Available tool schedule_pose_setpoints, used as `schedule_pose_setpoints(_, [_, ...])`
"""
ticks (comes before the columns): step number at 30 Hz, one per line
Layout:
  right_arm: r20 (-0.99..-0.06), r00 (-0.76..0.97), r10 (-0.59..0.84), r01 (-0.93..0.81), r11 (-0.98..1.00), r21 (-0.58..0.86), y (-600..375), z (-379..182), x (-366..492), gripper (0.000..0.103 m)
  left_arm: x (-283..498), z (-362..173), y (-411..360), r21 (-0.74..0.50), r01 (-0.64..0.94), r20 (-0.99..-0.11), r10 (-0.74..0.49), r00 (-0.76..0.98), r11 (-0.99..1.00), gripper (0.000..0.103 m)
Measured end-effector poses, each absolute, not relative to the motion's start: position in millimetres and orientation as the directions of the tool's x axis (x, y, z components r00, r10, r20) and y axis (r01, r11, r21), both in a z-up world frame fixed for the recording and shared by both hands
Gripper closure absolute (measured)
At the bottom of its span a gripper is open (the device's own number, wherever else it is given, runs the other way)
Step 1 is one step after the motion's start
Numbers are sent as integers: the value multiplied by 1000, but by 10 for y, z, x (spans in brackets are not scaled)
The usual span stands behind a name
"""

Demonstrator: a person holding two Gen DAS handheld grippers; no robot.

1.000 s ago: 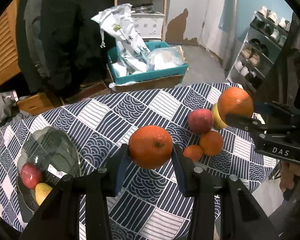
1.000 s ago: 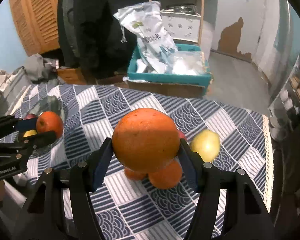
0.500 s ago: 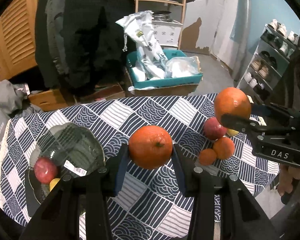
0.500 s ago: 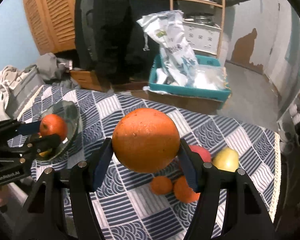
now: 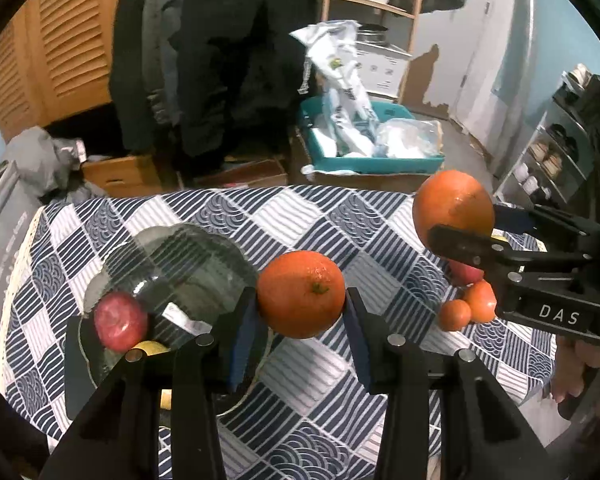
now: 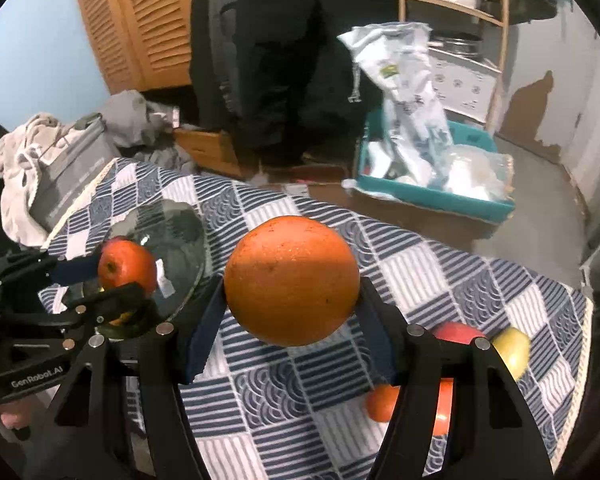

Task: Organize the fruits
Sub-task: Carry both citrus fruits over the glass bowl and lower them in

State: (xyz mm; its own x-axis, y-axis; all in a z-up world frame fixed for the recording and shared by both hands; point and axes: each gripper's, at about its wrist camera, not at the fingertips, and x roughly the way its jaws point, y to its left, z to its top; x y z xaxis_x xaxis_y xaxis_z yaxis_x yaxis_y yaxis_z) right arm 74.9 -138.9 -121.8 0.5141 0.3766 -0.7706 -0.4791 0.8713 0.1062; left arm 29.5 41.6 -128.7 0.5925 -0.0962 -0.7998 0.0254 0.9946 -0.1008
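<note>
Both grippers are clamped on oranges above the surface [image 5: 324, 216]: left gripper [image 5: 301, 312] near the glass plate [image 5: 188, 248]. I'd lower gently, release beside the apple [image 5: 120, 321].

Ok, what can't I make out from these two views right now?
- Yellow fruit in the bowl: left view, mostly behind the left tool's finger.
- Small oranges: right view, partly behind the right tool's finger.
- Red apple on the cloth: left view, mostly behind the right tool.
</note>
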Motion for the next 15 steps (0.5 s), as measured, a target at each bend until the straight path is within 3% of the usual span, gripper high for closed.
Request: schedule_pose_setpoints(15, [-804,411,430,-581,803,133,-550,-1422,827,38,281,-1593,1139,-100,-127,-832,-13,555,987,59])
